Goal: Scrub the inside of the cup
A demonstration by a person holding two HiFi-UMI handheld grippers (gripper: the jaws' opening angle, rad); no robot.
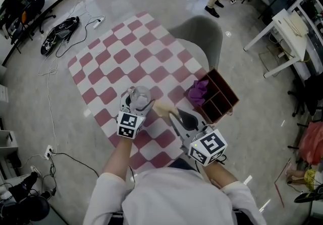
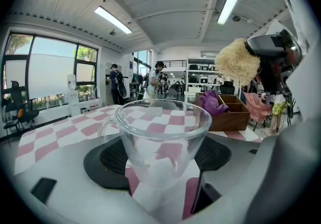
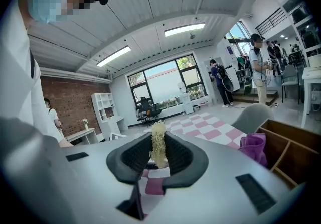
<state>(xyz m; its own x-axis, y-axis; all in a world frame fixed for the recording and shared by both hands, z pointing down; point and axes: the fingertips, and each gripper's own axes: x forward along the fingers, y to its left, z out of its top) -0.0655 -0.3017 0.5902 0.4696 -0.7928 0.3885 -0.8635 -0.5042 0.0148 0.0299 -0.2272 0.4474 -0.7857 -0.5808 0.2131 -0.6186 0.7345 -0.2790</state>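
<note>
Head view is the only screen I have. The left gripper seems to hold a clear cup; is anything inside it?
Observer: No. The left gripper view shows the glass cup empty, held between the jaws of the left gripper.
Operator: What's the pale tuft by the other gripper?
Observer: A straw-coloured scrubber; the right gripper view shows the right gripper shut on it.
Operator: Is it in the cup yet?
Observer: No. In the left gripper view it hangs outside the cup, above and to the right of the rim.
</note>
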